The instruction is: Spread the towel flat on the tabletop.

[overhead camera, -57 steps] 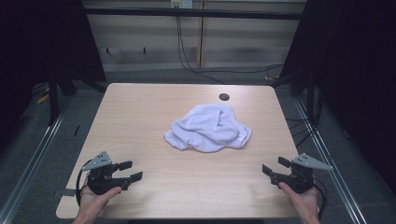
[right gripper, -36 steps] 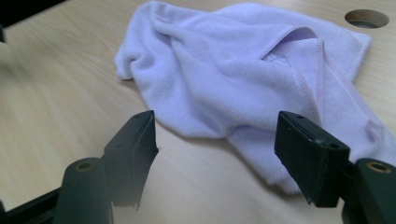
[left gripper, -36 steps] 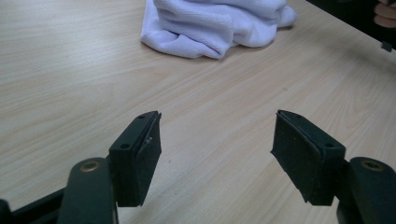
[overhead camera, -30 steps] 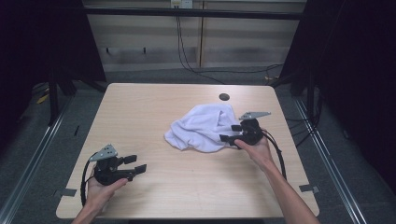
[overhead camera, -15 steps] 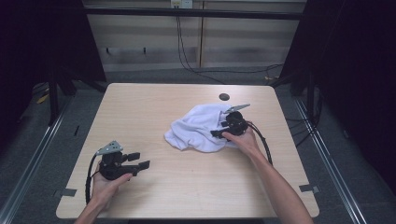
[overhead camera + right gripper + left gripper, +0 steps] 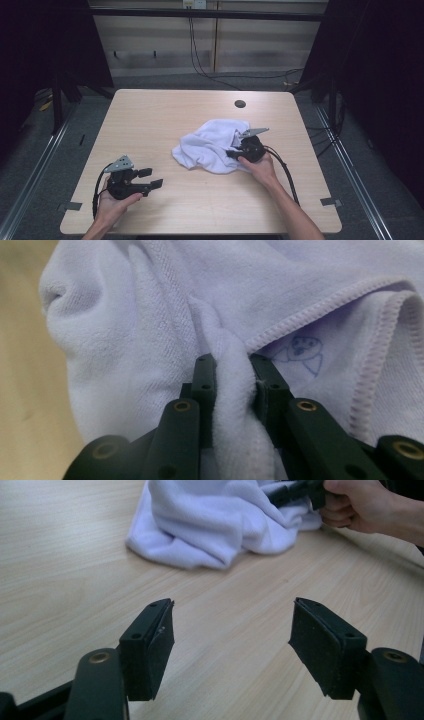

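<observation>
Even overhead light falls on the table (image 6: pixel 150 115), which is bright against dark surroundings, with soft, short shadows and no glare. The high view is slightly soft. In the right gripper view the towel (image 6: pixel 150 315) weave is sharp near the jaws and blurs toward the edges; the left gripper view softens with distance.

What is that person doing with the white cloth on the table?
A person is working on a crumpled white towel lying on a wooden table. The right gripper has its jaws pinched on a fold of the towel at its right side. The left gripper is near the table's front left, apart from the towel, jaws open and holding nothing. The towel is bunched up, not yet spread or folded.
</observation>
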`<state>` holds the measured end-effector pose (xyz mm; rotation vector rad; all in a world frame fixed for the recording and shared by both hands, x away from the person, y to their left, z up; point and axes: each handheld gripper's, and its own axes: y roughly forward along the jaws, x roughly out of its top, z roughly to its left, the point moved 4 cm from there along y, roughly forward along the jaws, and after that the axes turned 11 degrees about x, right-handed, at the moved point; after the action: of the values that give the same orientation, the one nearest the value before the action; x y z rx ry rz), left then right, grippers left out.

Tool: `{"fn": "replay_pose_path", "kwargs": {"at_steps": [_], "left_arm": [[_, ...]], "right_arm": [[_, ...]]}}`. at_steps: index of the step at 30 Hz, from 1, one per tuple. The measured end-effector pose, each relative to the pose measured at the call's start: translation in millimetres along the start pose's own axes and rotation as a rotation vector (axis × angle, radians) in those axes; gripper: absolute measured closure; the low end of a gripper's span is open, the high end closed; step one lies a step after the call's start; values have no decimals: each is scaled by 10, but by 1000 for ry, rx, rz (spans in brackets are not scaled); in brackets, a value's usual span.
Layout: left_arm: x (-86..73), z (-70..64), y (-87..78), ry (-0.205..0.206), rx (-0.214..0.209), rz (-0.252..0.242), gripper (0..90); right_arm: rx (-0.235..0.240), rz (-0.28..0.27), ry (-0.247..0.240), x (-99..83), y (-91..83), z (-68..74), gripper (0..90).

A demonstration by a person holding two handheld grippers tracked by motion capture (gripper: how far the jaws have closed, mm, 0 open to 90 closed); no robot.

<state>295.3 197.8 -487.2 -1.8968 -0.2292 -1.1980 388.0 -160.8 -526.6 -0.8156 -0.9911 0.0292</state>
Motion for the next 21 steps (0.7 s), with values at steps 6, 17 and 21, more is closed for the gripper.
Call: {"fn": "replay_pose_path", "kwargs": {"at_steps": [6, 17, 21], "left_arm": [[109, -141, -18, 18, -30, -35, 428], [369, -461, 219, 95, -143, 1, 547], [541, -456, 485, 123, -149, 37, 639]], "right_arm": [[115, 44, -63, -136, 0, 415, 759], [248, 64, -119, -248, -82, 1085, 500], [241, -43, -106, -120, -350, 1013, 536]]}}
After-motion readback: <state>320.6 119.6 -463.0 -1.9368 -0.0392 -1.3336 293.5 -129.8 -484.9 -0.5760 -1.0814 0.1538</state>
